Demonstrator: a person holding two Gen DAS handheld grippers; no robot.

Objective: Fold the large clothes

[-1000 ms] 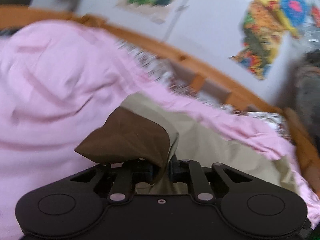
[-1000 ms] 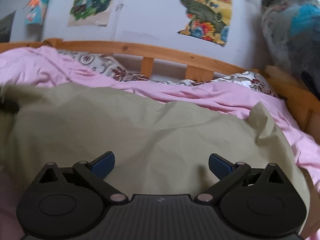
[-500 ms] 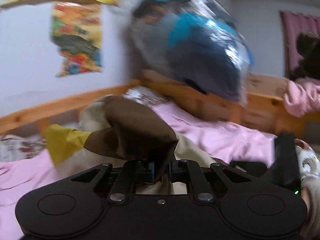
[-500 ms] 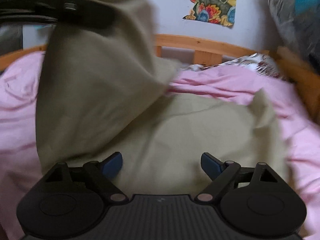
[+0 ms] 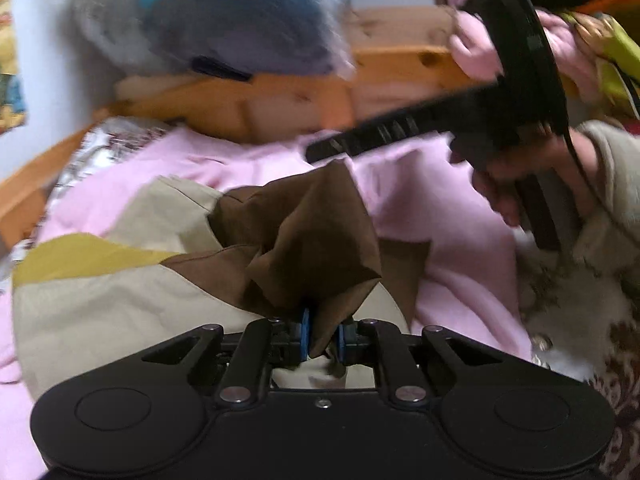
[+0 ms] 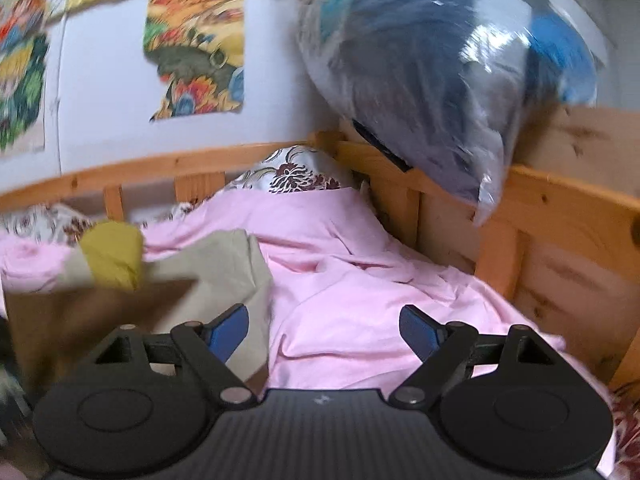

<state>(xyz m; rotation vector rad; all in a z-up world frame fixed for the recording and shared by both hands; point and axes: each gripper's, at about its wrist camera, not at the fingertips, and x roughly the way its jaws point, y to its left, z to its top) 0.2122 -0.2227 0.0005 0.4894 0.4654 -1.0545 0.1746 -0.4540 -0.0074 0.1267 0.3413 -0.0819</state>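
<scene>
A large garment [image 5: 120, 304] in beige, with brown and mustard-yellow panels, lies on the pink bedsheet [image 5: 440, 216]. My left gripper [image 5: 322, 338] is shut on a bunched brown fold [image 5: 316, 248] of it, held just above the beige part. In the right wrist view the garment [image 6: 216, 264] lies at the left with a yellow piece [image 6: 114, 254] turned up. My right gripper [image 6: 324, 330] is open and empty above the pink sheet, just right of the garment's edge. It also shows in the left wrist view [image 5: 520, 92], held in a hand at the upper right.
A wooden bed frame [image 6: 532, 216] rims the bed at the back and right. A plastic-wrapped blue and grey bundle [image 6: 440, 60] rests on the corner of the frame. Floral bedding [image 6: 292, 172] lies in the corner. Posters [image 6: 196, 52] hang on the wall.
My left gripper has swung right across the bed, carrying the brown fold over the beige part. My right gripper has moved right, off the garment and over the pink sheet, still open.
</scene>
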